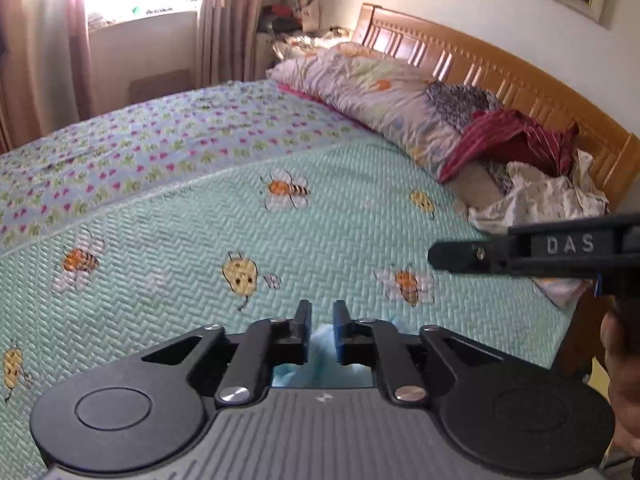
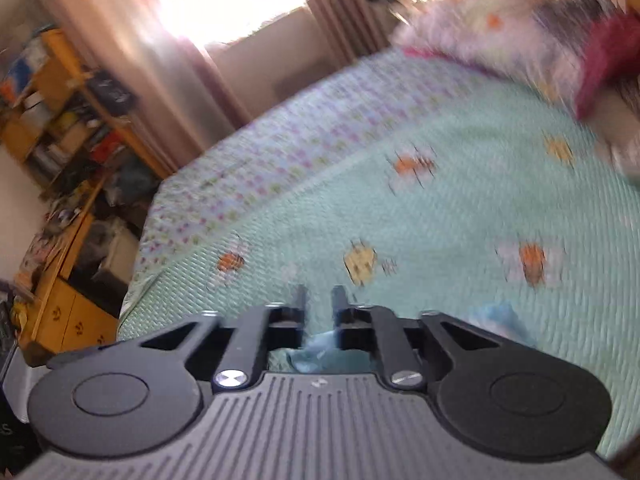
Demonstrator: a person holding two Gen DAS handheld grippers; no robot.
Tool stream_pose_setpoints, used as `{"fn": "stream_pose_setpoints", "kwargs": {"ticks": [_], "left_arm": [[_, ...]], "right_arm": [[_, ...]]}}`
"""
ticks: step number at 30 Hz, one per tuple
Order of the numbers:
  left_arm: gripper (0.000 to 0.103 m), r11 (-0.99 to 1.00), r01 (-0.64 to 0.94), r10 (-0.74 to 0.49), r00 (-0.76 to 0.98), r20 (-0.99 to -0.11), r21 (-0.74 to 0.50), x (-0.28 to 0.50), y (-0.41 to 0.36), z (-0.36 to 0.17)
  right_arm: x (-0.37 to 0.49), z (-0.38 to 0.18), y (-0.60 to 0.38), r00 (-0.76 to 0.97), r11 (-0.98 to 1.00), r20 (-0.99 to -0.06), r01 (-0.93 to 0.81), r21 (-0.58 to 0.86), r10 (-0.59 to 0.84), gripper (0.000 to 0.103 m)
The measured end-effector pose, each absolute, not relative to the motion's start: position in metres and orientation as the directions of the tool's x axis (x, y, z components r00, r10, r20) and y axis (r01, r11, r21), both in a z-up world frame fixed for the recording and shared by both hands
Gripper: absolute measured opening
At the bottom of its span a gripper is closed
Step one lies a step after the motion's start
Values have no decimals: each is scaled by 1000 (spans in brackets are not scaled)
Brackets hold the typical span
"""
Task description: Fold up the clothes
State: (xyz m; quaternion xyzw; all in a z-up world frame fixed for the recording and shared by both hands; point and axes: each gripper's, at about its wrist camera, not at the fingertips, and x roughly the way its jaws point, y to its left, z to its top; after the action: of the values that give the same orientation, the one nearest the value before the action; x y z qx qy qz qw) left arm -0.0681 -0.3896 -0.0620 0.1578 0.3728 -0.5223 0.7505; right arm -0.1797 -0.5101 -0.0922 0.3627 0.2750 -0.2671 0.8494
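Observation:
A light blue garment (image 1: pixel 320 354) lies on the bed right under my left gripper (image 1: pixel 321 316). The jaws stand a little apart, bedspread shows through the gap at the tips, and the cloth lies low between the finger bases without being pinched. In the blurred right wrist view the same blue garment (image 2: pixel 318 350) lies under my right gripper (image 2: pixel 319 300), whose jaws are likewise slightly apart; another fold of it (image 2: pixel 498 320) shows to the right. The right gripper (image 1: pixel 436 258) appears side-on at the right in the left wrist view, held by a hand (image 1: pixel 620 360).
The mint bedspread (image 1: pixel 320 232) with bee prints covers the near bed. By the wooden headboard (image 1: pixel 520 80) lie a pale quilt (image 1: pixel 380 92), a red striped garment (image 1: pixel 508 140) and a white patterned one (image 1: pixel 540 196). A cluttered yellow shelf (image 2: pixel 60 120) stands left of the bed.

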Motion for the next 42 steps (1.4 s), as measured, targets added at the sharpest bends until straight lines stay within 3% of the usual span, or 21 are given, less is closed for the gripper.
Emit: {"fn": "stream_pose_setpoints", "kwargs": {"ticks": [2,4,5,6,7,8,12,22,28,33,34,35,37,42], "left_arm": [[33,401,904,-661,174,-730,-147,-69,-388,-67],[46,386,910,-662,157,-733,-153,-67,-388,-74],[60,382,911,-660,154,-735,-153,-68,-387,-79],[67,380,913,-657,153,-739,-149,-71,-387,-85],[73,382,912,-649,152,-745,-147,-72,-387,-93],[73,387,910,-637,148,-756,-148,-72,-387,-102],[73,424,890,-572,121,-811,-166,-71,-386,-135],[84,592,796,-441,190,-877,-126,-88,-388,-184],[84,685,719,-342,170,-924,-121,-99,-422,-257],[83,716,691,-292,167,-942,-100,-104,-436,-284],[83,714,694,-286,170,-943,-92,-104,-436,-284],[82,712,697,-280,172,-944,-84,-104,-436,-284],[82,710,698,-297,182,-938,-89,-100,-434,-272],[82,711,696,-360,239,-902,-100,-78,-440,-242]], "right_arm": [[-189,-106,-513,689,539,-683,680,497,-240,42],[-195,-119,-509,651,503,-716,720,479,-250,48],[-200,-122,-507,639,496,-725,731,469,-257,50],[-203,-127,-506,623,488,-736,744,456,-264,53],[-207,-131,-505,605,480,-748,759,440,-272,60],[-212,-135,-505,589,473,-760,771,426,-276,68],[-231,-160,-513,534,437,-804,808,395,-262,73],[-205,-274,-565,429,544,-903,766,342,-36,73],[-185,-336,-597,376,619,-924,712,333,66,74],[-163,-390,-612,367,650,-926,682,335,91,73],[-157,-398,-613,373,669,-921,658,346,109,56],[-150,-405,-613,378,688,-917,632,357,129,13],[-140,-396,-629,406,704,-910,624,339,79,6],[-153,-290,-690,696,660,-707,591,464,-126,7]]}}
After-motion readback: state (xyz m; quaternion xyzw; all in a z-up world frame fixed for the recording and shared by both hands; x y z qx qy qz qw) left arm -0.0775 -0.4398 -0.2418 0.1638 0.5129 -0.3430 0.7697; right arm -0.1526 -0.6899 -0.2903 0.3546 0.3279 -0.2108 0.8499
